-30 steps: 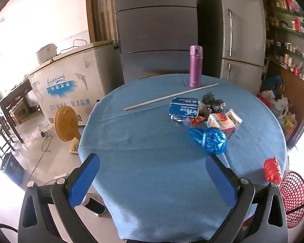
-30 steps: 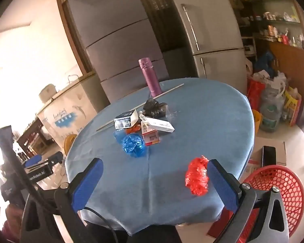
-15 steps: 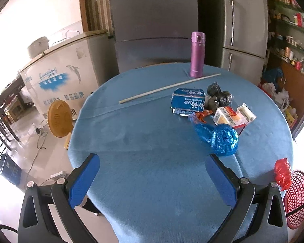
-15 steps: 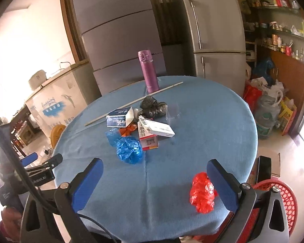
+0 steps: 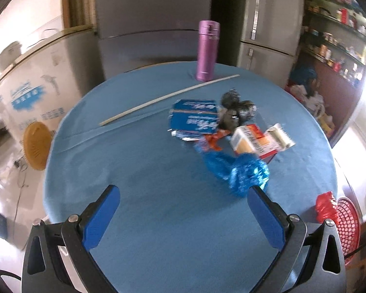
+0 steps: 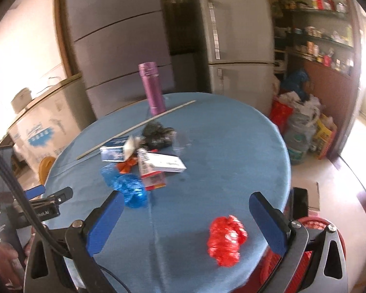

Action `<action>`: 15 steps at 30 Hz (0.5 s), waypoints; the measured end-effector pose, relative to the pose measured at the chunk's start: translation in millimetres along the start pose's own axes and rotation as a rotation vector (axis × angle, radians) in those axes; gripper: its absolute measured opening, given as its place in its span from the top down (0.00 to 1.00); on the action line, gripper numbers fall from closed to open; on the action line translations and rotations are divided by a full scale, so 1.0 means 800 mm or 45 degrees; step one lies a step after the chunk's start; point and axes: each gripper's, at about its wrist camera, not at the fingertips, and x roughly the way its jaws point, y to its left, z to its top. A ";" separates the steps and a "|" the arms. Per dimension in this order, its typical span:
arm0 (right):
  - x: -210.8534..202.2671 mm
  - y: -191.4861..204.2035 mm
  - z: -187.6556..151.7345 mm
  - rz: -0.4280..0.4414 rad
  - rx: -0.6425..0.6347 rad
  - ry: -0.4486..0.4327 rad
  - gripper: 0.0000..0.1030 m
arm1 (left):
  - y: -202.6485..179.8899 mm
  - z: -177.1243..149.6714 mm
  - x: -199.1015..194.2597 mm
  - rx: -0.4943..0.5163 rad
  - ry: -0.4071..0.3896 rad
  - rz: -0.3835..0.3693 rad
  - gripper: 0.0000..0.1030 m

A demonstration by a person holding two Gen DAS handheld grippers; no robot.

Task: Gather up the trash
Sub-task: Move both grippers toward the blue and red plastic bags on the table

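Left wrist view: the left gripper [image 5: 183, 210] hangs over the near part of a round table [image 5: 139, 175] covered in blue cloth, its blue fingers spread wide with nothing between them. Right of centre lies the trash pile: a crumpled blue wrapper [image 5: 246, 174] just above the right finger, a small orange scrap [image 5: 214, 141], a blue packet [image 5: 195, 118], a black bag [image 5: 234, 112] and a white and orange box [image 5: 258, 141], all close together or touching. A pale stick [image 5: 168, 99] runs diagonally across the upper middle, and a purple flask [image 5: 206, 50] stands upright at the table's far edge. At the lower right, a red wrapper [image 5: 325, 207] sits at the table rim, just beside a red basket [image 5: 351, 227] that shows past the edge; whether the basket stands on the floor cannot be told. Right wrist view: the right gripper [image 6: 186, 219] is likewise wide apart and empty, with the red wrapper [image 6: 227, 240] lying on the cloth between its fingers in the lower middle of the frame, nearer the right one. The blue wrapper [image 6: 130, 190] sits just past the left finger, the box [image 6: 158, 168] and black bag [image 6: 158, 134] above it, the flask [image 6: 152, 89] at upper centre. The basket's [image 6: 314, 222] rim peeks out behind the right finger. The left gripper [image 6: 40, 196] shows at the left edge.
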 end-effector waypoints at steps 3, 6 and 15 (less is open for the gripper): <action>-0.008 -0.023 -0.007 -0.071 0.064 -0.009 0.00 | -0.018 0.011 0.014 0.041 0.030 -0.051 0.00; -0.013 -0.047 -0.016 -0.124 0.127 0.000 0.00 | -0.036 0.018 0.025 0.076 0.067 -0.091 0.00; 0.006 -0.106 -0.050 -0.029 0.258 0.090 0.00 | -0.055 0.004 0.027 0.075 0.112 -0.060 0.00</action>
